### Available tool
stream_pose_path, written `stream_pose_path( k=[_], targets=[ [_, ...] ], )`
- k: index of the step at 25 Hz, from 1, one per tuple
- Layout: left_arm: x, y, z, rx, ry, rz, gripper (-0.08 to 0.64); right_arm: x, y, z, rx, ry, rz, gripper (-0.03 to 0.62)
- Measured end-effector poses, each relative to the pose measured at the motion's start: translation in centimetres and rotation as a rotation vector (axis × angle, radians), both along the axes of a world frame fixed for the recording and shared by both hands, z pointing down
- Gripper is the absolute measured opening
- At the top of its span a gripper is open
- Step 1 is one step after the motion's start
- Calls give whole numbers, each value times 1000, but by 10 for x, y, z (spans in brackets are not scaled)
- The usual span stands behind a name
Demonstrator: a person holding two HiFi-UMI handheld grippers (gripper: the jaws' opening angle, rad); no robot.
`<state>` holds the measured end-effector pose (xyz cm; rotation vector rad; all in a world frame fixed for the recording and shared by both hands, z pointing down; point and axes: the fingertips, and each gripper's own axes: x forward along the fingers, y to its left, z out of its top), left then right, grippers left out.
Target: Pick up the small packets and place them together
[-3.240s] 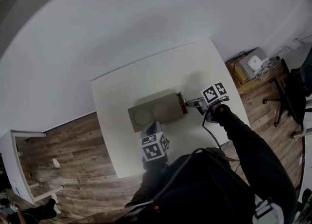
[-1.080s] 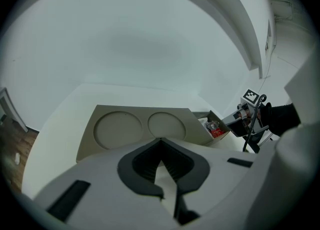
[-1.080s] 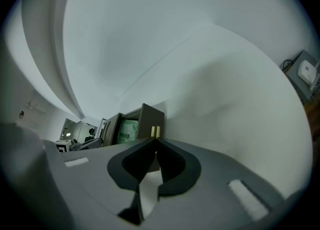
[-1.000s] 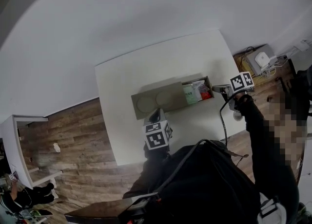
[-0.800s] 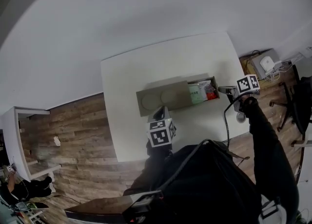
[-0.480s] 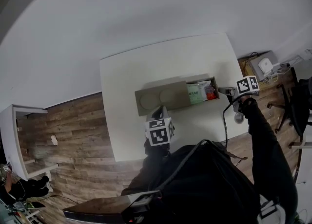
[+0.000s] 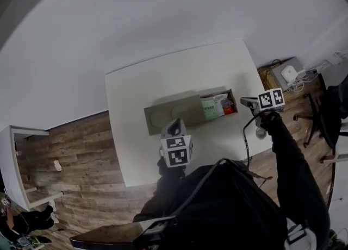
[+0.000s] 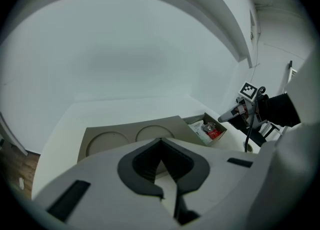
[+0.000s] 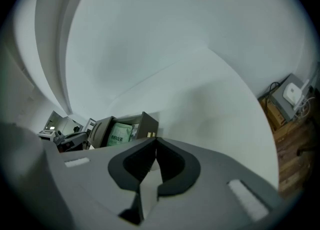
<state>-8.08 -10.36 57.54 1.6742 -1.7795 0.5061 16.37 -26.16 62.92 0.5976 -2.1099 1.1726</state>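
A flat grey-brown box (image 7: 168,116) lies mid-table with its drawer (image 7: 234,97) pulled out to the right. In the drawer lie a green packet (image 7: 209,107) and a red packet (image 7: 229,109). The right gripper view shows the green packet (image 9: 120,134) inside the drawer (image 9: 148,122). My right gripper (image 7: 243,101) hangs just off the drawer's right end, shut with nothing between its fingers. At the box's near side my left gripper (image 7: 173,128) is shut and empty too. The left gripper view takes in the box (image 8: 130,135) and the red packet (image 8: 215,133).
The white table (image 7: 141,80) ends close to the right of the drawer. Beyond that edge, on the wooden floor, are a white device on a cardboard box (image 7: 288,73) and an office chair (image 7: 326,113). A cable (image 7: 246,135) trails from the right gripper.
The drawer was shut in the earliest frame and now stands pulled out to the right. Over the last second the right gripper has come slightly off the drawer's end.
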Motion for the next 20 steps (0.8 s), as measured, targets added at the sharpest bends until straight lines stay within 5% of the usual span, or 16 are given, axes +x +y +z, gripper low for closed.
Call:
stream_pose_path(
  k=[7, 12, 16, 20],
  targets=[
    [15, -6, -7, 29, -5, 45, -2, -27, 7, -51, 241, 24, -205, 47],
    [16, -10, -12, 51, -22, 62, -2, -62, 28, -57, 383, 156, -478, 61],
    [8, -13, -21, 83, -65, 64, -2, -74, 45, -35, 364, 270, -673, 104],
    [10, -9, -20, 85, -29, 48, -2, -72, 47, -17, 354, 374, -789, 104]
  ],
)
